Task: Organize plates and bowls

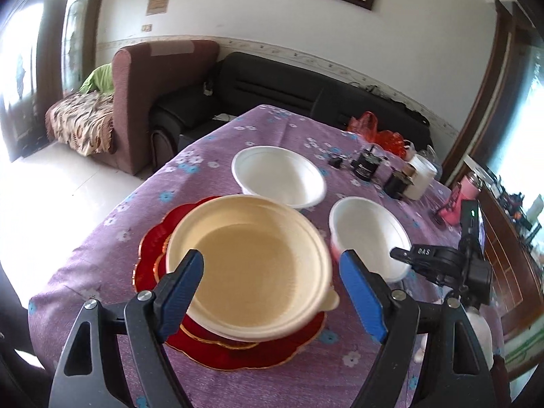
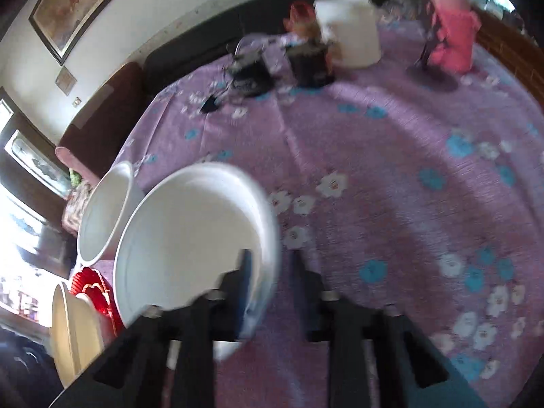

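A cream bowl (image 1: 251,265) sits on red plates (image 1: 238,350) on the purple cloth. My left gripper (image 1: 272,292) is open above the bowl's near side and holds nothing. A wide white bowl (image 1: 278,176) stands behind, and a smaller white bowl (image 1: 370,234) to the right. In the right wrist view, my right gripper (image 2: 268,272) has its fingers either side of the near rim of the small white bowl (image 2: 190,244); the view is blurred. The other white bowl (image 2: 105,214), the cream bowl (image 2: 74,329) and the red plates (image 2: 98,292) lie to the left.
At the table's far side stand a white tub (image 2: 350,30), two black jars (image 2: 309,61), a pink bottle (image 2: 452,34) and a red bag (image 1: 374,129). My right gripper's body (image 1: 452,261) shows at the right. A sofa (image 1: 272,88) stands beyond the table.
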The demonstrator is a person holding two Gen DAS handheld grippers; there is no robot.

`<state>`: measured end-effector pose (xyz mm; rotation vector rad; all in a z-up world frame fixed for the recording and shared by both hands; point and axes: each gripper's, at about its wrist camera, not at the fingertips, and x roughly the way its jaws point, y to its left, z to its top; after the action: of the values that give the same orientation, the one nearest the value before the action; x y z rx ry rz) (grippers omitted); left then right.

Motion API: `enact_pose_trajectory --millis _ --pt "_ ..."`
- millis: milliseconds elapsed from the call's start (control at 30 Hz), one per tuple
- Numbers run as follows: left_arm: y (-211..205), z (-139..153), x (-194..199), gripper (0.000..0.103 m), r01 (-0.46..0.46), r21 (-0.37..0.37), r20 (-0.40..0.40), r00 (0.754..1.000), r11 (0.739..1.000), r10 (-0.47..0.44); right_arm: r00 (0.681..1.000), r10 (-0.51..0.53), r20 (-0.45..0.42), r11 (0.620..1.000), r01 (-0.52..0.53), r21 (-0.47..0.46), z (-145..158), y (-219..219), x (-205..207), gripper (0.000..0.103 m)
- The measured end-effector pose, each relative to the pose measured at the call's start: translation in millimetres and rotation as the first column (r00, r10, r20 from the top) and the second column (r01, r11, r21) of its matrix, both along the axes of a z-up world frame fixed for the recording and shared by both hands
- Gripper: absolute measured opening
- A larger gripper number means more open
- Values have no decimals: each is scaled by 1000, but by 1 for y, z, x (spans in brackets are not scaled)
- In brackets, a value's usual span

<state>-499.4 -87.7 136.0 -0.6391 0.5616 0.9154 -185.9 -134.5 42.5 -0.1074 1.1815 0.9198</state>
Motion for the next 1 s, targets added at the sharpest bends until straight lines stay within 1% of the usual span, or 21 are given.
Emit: enact_pose_trajectory --millis 133,233,333,433,533,667,733,833,933,1000 --pt "-3 2 5 82 23 -5 8 1000 1000 -23 1000 1 -3 1000 -1 23 9 -18 -1 8" --pt "-9 2 15 82 58 -12 7 998 998 -58 1000 -5 -18 1000 5 24 15 -48 4 7" --pt "-15 2 33 82 118 -45 19 993 992 -117 999 -21 -44 1000 22 15 16 -82 14 7" --pt "-23 -2 61 82 191 -84 12 981 978 -191 997 -36 -70 999 38 31 10 -110 22 7" --pt "-32 -10 92 82 261 -123 -9 964 957 -264 998 -47 -52 995 51 86 3 -126 25 10" --pt "-40 -22 131 81 287 -113 -87 951 951 -297 999 -44 -24 982 47 180 -3 -132 26 11" --pt "-39 -31 148 81 284 -123 -122 947 951 -299 999 -46 2 976 45 215 -5 -135 24 11" --pt "-34 -48 173 81 277 -153 -164 939 949 -301 998 -55 13 978 52 200 -8 -137 27 11" --pt "-29 -63 190 81 271 -191 -178 936 943 -305 997 -65 43 977 55 206 -3 -140 28 11" --pt "-29 -70 201 81 275 -194 -183 933 942 -310 995 -71 63 976 56 212 1 -142 27 11"
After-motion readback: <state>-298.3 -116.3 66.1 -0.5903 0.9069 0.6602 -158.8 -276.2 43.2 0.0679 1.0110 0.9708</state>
